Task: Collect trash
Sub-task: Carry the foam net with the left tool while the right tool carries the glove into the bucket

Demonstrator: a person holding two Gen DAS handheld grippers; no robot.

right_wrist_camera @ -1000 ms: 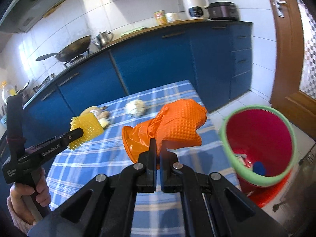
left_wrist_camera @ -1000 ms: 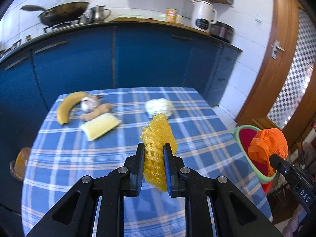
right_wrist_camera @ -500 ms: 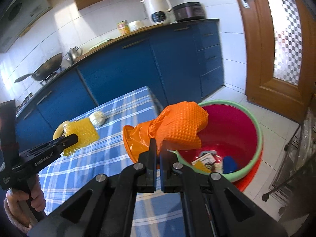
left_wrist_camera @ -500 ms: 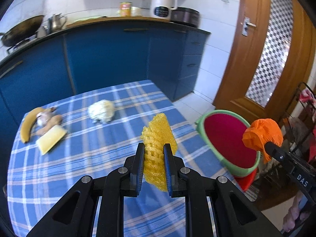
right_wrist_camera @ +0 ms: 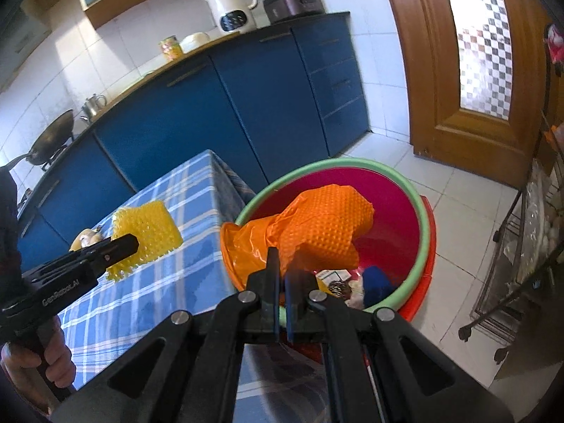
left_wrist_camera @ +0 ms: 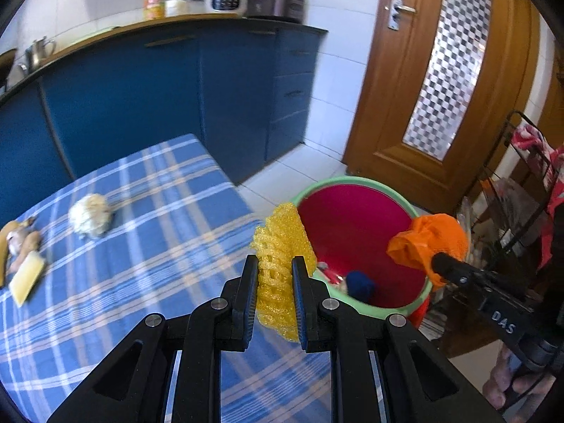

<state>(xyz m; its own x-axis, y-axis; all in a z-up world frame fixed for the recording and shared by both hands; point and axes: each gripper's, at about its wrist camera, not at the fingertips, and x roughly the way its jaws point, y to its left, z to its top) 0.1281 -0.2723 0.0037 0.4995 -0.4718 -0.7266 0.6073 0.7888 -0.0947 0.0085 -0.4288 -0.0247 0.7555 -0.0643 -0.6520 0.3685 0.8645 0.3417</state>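
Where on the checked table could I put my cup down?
The near half of the tablecloth, between the white ball and the bin, is bare. The far left edge is crowded: banana, ginger and yellow sponge sit close together.

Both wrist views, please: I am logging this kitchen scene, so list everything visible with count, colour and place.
yellow foam net: 1, yellow, held above the table edge by the bin
orange glove: 1, orange, held over the bin
bin: 1, red inside, green rim, on the floor beside the table, trash at its bottom
table: 1, blue plaid cloth
crumpled wad: 1, whitish, on the table
banana: 1, yellow, far left of the table
yellow block: 1, pale yellow, beside the banana
kettle: 1, white, on the counter
cooker: 1, dark, beside the kettle
can: 1, yellow, on the counter
wok: 1, dark, on the stove
door: 1, wooden
left tongs: black, shut on the net
right tongs: black, shut on the glove
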